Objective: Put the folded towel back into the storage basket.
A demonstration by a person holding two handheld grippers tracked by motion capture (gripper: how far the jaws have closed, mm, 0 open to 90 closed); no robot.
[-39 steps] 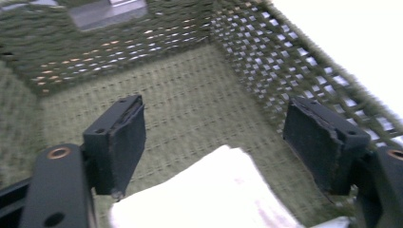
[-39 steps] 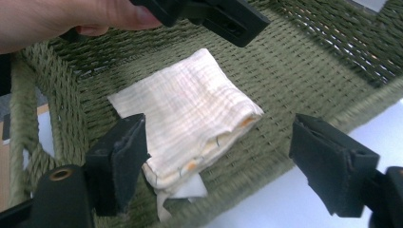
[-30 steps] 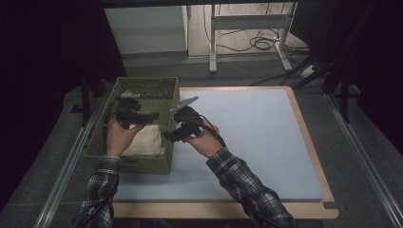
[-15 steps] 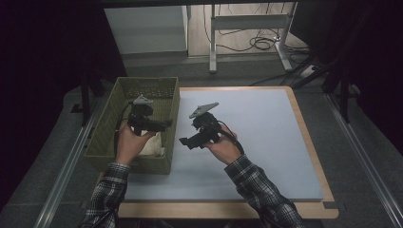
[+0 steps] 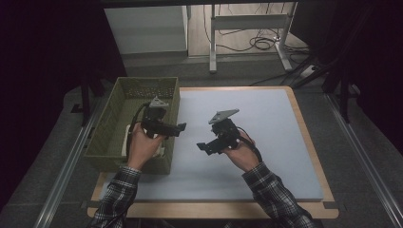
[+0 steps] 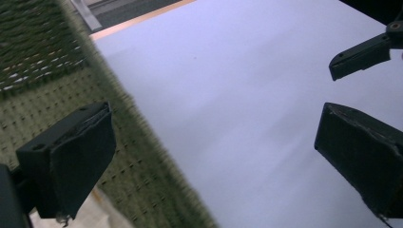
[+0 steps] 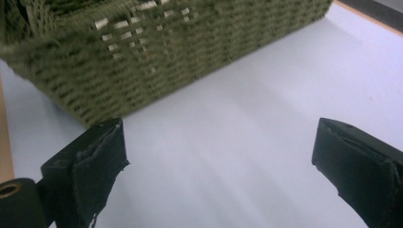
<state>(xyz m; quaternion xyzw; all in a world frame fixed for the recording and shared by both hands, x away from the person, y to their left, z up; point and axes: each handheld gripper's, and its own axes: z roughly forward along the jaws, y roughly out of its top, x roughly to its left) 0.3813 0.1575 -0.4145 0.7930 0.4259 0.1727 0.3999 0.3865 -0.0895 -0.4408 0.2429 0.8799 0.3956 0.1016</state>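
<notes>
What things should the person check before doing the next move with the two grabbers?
1. Left gripper open, nothing between its fingers: ok; the jaws have just been opening.
2. Right gripper open and holding nothing: ok; its jaws have just been opening too.
3. White cloth lies inside the green basket: ok, though a hand partly hides it.
4. Both grippers outside the basket, over the pale mat: ok.
5. Basket sits flat at the mat's left edge: ok.
6. Anything else left in the basket: cannot tell.
</notes>
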